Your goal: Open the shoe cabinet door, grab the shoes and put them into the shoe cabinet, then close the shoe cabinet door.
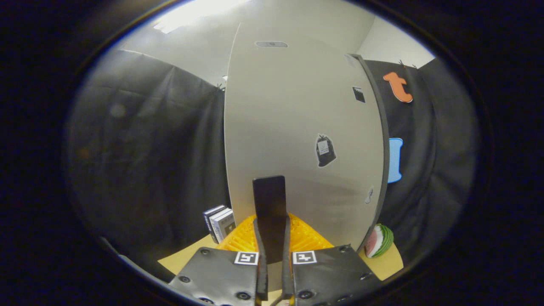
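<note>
Gripper view, looking forward along the two fingers. Shoe cabinet door (297, 127) stands close ahead as a tall pale panel, upright, with a dark edge strip down its right side. Black handle (269, 199), a flat upright tab, sits low on the door, directly between the fingers. Gripper (272, 263) narrowed around the handle's lower part, both fingers (260, 255) lying close against its sides; firm pressing cannot be confirmed, as the contact line is dark and hard to read. Lower end of the handle hidden behind the finger bodies.

Noted on the door face: a dark bag-shaped sticker (325, 151) right of the handle, a smaller dark label (358, 94) farther up near the right edge, a faint oval mark (271, 43) near the top, and a small pale mark (369, 195) low on the right, too small to identify.

Orange ribbed object (306, 238) lies at the door's foot, just beyond the fingers, largely covered by the gripper. Tan table surface (187, 259) beneath, cut off at the near side. Small white boxes (221, 223) stand left of the door, near its lower left edge. Watermelon-slice object (379, 241) rests on the table right of the door, just beside its dark edge.

Cabinet interior concealed by the door. Open room left of the door up to the boxes; little room on the right, where the watermelon slice sits close.
</note>
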